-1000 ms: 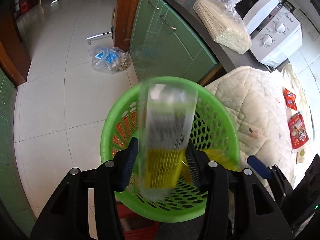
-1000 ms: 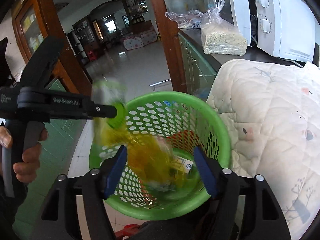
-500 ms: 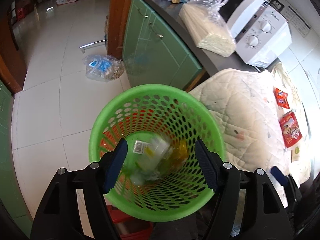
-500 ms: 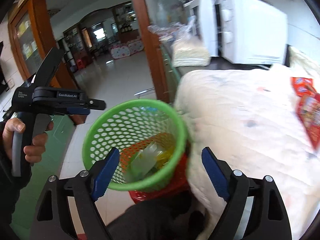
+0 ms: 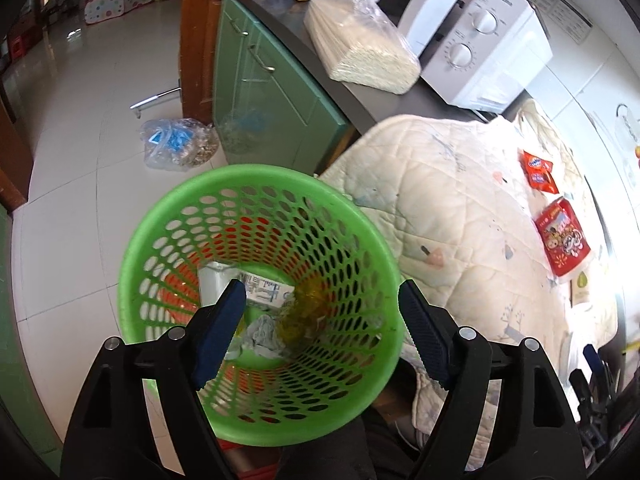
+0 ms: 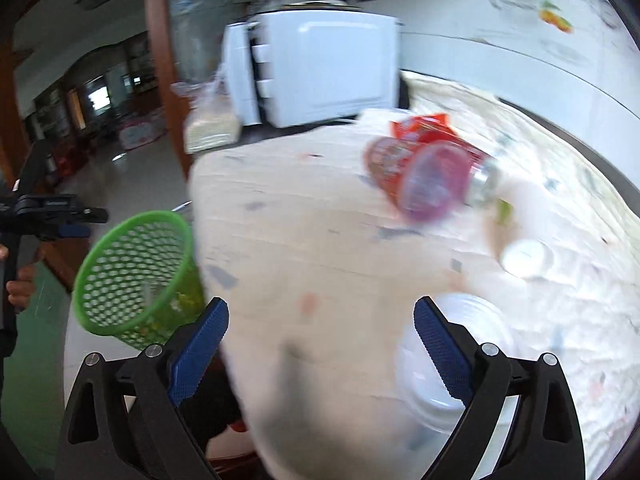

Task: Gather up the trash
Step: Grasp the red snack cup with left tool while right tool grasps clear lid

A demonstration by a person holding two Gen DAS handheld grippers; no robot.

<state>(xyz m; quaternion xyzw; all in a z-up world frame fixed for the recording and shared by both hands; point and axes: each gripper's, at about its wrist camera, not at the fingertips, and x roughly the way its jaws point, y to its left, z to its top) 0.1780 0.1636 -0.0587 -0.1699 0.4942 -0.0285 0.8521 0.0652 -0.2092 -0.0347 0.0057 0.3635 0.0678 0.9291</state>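
Both grippers empty, trash in the green basket and more on the quilt

The left gripper (image 5: 322, 322) hangs over the green basket (image 5: 160, 216); its jaws have just been opening and stand apart with nothing between them. At the bottom of the basket lie a clear wrapper with a white label (image 5: 256, 286), a yellowish crumpled piece (image 5: 300, 312) and some grey paper (image 5: 260, 330). The right gripper (image 6: 320, 344) is over the cream quilt (image 6: 312, 216), right of the basket; its jaws also have just been opening, are spread wide and hold nothing. This view is blurred. On the far part of the quilt lie a red snack packet (image 6: 424, 128) and a red cup with clear lid (image 6: 432, 178). A small white cup (image 6: 524, 256) lies to the right, and a white lidded cup (image 6: 436, 376) sits near the right finger. A microwave (image 6: 320, 68) stands far behind.
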